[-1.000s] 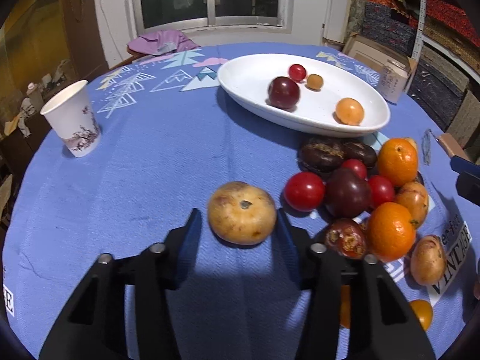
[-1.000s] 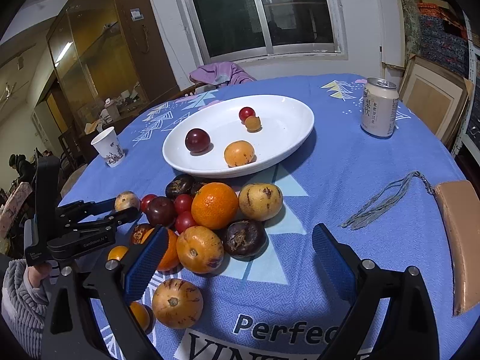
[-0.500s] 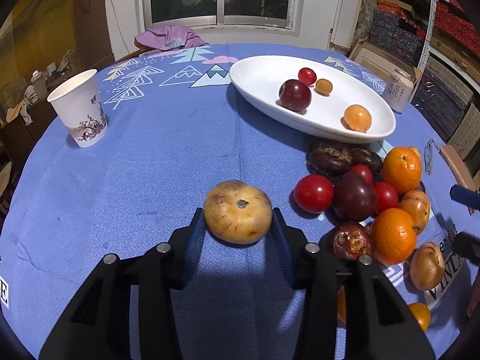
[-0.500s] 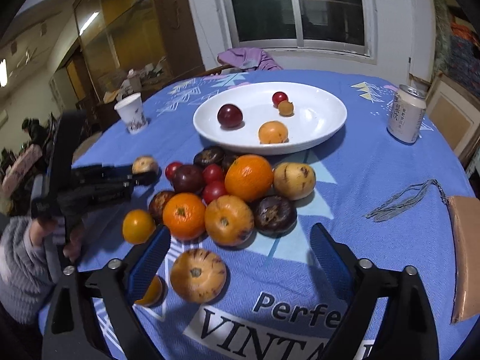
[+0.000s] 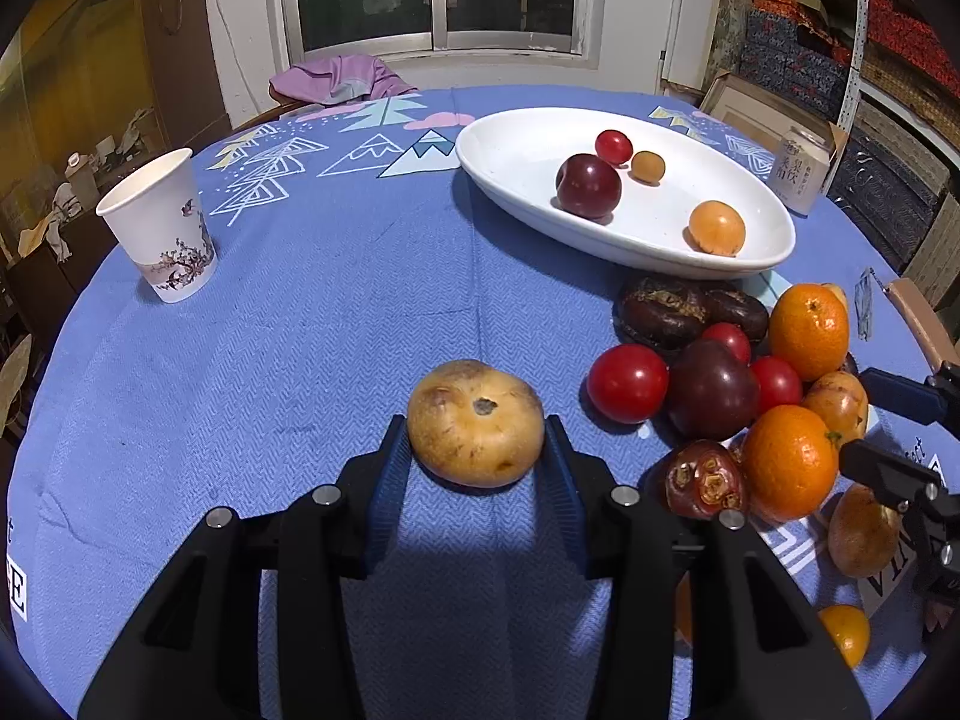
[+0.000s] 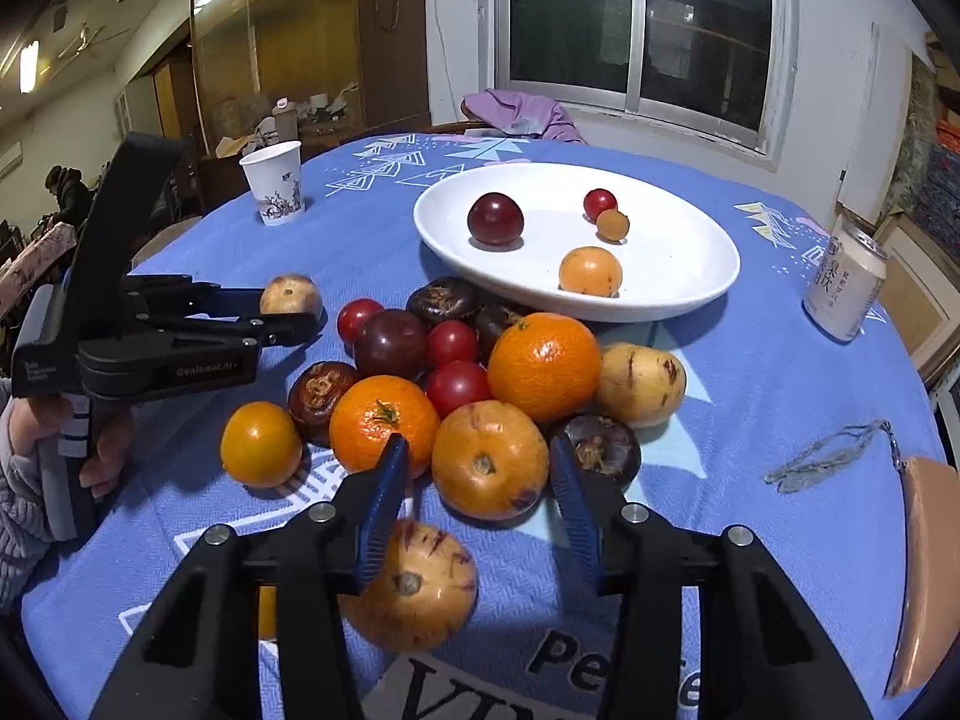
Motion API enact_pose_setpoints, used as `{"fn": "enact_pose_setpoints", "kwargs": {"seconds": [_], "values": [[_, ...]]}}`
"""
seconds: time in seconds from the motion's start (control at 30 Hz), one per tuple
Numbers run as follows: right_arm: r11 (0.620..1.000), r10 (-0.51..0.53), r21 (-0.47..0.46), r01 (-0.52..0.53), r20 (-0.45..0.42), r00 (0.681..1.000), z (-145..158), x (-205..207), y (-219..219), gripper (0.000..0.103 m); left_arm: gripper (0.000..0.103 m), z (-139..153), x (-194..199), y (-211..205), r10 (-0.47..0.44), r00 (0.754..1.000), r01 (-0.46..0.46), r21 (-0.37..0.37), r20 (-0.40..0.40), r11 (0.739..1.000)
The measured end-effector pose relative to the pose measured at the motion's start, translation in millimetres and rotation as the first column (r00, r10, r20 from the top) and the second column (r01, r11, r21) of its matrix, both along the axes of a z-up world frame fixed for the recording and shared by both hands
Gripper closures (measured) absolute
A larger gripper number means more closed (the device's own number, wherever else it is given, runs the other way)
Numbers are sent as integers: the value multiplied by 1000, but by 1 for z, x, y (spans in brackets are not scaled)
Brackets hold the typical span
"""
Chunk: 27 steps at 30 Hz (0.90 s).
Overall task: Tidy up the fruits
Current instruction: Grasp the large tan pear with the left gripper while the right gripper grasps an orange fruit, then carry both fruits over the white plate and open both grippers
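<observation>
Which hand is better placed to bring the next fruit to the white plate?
Left: the left hand-held gripper already clamps the tan round fruit. The right hand-held gripper, just closing, only straddles an orange spotted fruit.

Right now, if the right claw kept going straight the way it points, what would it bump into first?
Probably the orange-yellow fruit sitting between the right claw's blue pads. Its jaws have just been closing around it, though whether they already touch it is unclear.

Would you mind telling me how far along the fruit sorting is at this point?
Done: four fruits lie in the white oval dish, including a dark plum. In hand: the left gripper is shut on a tan round fruit; the right gripper has been closing around a speckled orange fruit, pads not yet touching. Left: the heap beside the dish, including a bright mandarin.
</observation>
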State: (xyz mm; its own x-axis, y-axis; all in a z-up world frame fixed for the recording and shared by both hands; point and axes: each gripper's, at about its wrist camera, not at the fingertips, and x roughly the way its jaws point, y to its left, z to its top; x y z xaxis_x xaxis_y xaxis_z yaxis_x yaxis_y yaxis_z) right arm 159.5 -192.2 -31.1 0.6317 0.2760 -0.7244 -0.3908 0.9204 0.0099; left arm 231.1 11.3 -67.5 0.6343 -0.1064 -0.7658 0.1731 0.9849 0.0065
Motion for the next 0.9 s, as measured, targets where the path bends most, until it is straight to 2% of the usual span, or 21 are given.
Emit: {"fn": "enact_pose_setpoints", "kwargs": {"seconds": [0.2, 0.3, 0.5, 0.63, 0.7, 0.9], "values": [[999, 51, 12, -51, -25, 998, -1, 5, -3, 56, 59, -2, 2, 3, 6, 1000, -6, -10, -10, 1000], [996, 75, -54, -76, -12, 997, -4, 1, -2, 60, 59, -2, 2, 3, 6, 1000, -6, -10, -12, 1000], [989, 84, -127, -81, 22, 996, -9, 4, 15, 60, 59, -4, 3, 3, 7, 1000, -7, -9, -19, 1000], [994, 51, -94, -49, 16, 999, -6, 0, 5, 61, 59, -2, 1, 4, 6, 1000, -6, -20, -10, 1000], [999, 34, -35, -34, 5, 999, -1, -1, -6, 61, 59, 2, -1, 4, 2, 1000, -2, -32, 10, 999], [998, -22, 66, 19, 49, 999, 21, -3, -28, 61, 60, 13, -7, 0, -4, 997, 6, -30, 72, 1000]]}}
